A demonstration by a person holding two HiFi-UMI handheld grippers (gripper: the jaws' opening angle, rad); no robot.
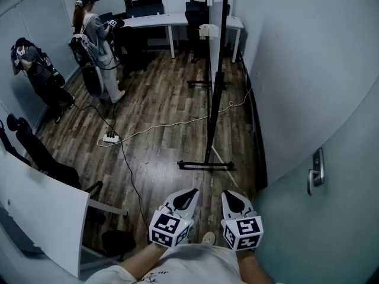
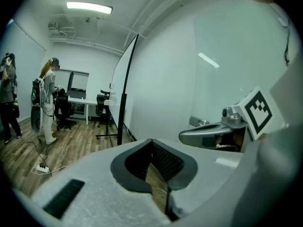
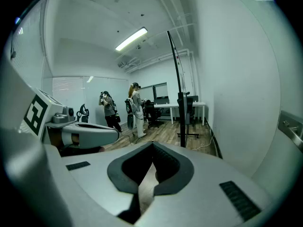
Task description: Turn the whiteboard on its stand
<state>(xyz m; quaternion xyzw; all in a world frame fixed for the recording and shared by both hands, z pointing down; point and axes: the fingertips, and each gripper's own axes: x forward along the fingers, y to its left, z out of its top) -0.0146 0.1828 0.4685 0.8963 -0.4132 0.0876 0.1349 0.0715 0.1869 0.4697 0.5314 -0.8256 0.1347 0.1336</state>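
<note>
The whiteboard point(image 1: 221, 52) stands edge-on to me on its black stand, close to the white wall on the right. Its near foot bar point(image 1: 205, 165) lies across the wood floor just ahead. In the left gripper view the whiteboard's edge point(image 2: 124, 86) rises at centre left, and in the right gripper view the whiteboard point(image 3: 177, 79) stands right of centre. My left gripper point(image 1: 190, 194) and right gripper point(image 1: 231, 197) hang side by side low in the head view, short of the foot bar, touching nothing. Both are shut and empty: left gripper point(image 2: 152, 141), right gripper point(image 3: 152, 144).
Two people point(image 1: 93, 37) stand at the far left. A power strip point(image 1: 111, 138) and its cables trail across the floor toward the stand. A white desk point(image 1: 172, 20) and chairs fill the back. A door with a handle point(image 1: 315, 170) is at my right, a white panel point(image 1: 41, 209) at my left.
</note>
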